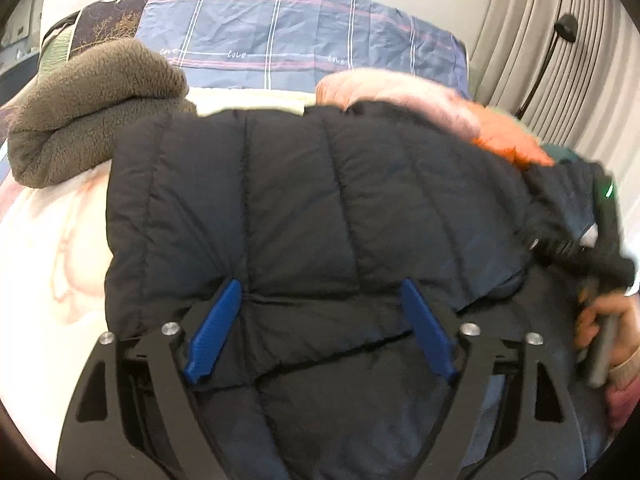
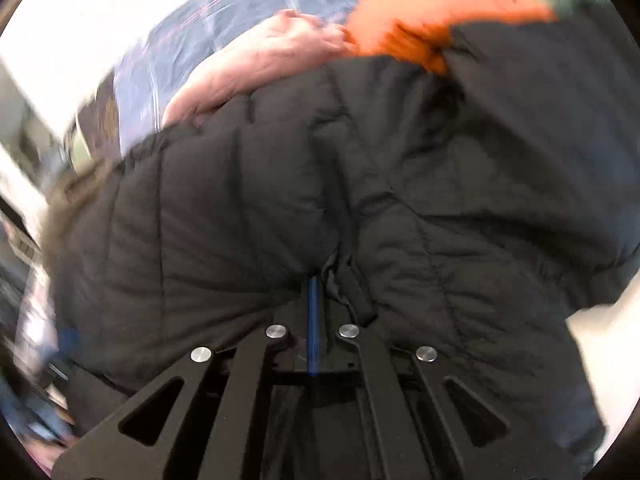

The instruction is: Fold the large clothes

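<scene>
Centrally placed across both views: black quilted puffer jacket [image 1: 304, 200], spread over a pale bed sheet [image 1: 52, 248] and filling most of each frame. Directly ahead of the left gripper [image 1: 320, 328], at twelve o'clock, with blue fingers [image 1: 216, 332] set wide apart and quilted fabric lying between and under them, nothing pinched. Bunched at twelve o'clock of the right gripper [image 2: 320, 304], fingers pressed together on a gathered fold and strap of the jacket [image 2: 360, 184], only a thin blue edge showing. Blurred in the right wrist view. Beyond the jacket at one o'clock, an orange garment [image 1: 516, 148] and a pink garment [image 1: 400, 92] touching its far edge. At ten o'clock, a grey-brown fleece [image 1: 92, 108]. Farther back at twelve, a blue plaid duvet [image 1: 288, 28]. At two o'clock, pleated curtains [image 1: 560, 48].
</scene>
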`<state>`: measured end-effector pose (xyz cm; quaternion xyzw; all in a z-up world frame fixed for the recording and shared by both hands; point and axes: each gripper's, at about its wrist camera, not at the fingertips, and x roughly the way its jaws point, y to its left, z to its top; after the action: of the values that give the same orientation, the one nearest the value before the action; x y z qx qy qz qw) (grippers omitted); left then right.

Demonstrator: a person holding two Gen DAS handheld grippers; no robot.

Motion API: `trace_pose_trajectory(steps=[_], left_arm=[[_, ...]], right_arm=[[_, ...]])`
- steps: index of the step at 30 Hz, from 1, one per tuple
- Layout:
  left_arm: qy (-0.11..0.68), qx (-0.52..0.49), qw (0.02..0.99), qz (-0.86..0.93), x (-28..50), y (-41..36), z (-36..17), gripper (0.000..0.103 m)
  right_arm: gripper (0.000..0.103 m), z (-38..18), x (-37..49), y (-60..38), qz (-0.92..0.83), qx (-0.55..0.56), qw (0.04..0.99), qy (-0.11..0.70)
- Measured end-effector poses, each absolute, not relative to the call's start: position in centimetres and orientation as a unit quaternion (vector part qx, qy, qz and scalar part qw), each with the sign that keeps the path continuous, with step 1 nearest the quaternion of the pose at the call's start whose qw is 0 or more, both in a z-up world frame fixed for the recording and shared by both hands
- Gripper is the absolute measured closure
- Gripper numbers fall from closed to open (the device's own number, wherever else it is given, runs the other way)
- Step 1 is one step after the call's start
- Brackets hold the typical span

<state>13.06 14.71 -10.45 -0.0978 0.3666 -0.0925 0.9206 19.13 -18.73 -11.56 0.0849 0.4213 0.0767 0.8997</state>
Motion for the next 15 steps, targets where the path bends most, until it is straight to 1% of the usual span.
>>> trace_pose_trajectory(steps=[1,2,6,7,10,11,13,14,15], left_arm=[[0.364,-0.105,0.919,-0.112,13.1,14.4,-9.7,0.041],[0.36,-0.102,0.917,-0.138,13.1,13.6,-8.5,0.045],[0.334,-0.031,0.929,-0.157,14.1,9.3,-5.4,0.045],[0.331,-0.021,0.93,-0.158,14.7,8.3,-5.1,0.043],[0.345,-0.025,0.925,-0.159,17.3,5.4,-5.6,0.028],[0.356,-0.034,0.919,-0.164,17.9,4.8,-6.3,0.027],[0.405,-0.031,0.901,-0.155,20.1,3.0,-9.9,0.025],[0.411,-0.009,0.9,-0.141,20.5,2.2,-11.8,0.025],[0.409,0.001,0.903,-0.135,20.6,1.8,-12.6,0.025]], right_arm=[[0.103,-11.6,19.0,-18.4,0.072,0.075,0.903,0.417],[0.103,-11.6,19.0,-18.3,0.07,0.072,0.904,0.416],[0.103,-11.8,19.0,-18.2,0.078,0.084,0.903,0.414],[0.103,-12.0,19.3,-18.4,0.084,0.095,0.902,0.414],[0.103,-12.4,19.4,-19.9,0.104,0.133,0.894,0.414],[0.103,-12.5,19.5,-20.3,0.109,0.141,0.893,0.414],[0.103,-12.6,19.3,-20.6,0.116,0.148,0.891,0.413],[0.103,-12.6,19.2,-20.8,0.118,0.149,0.89,0.414],[0.103,-12.6,19.2,-20.9,0.121,0.151,0.889,0.416]])
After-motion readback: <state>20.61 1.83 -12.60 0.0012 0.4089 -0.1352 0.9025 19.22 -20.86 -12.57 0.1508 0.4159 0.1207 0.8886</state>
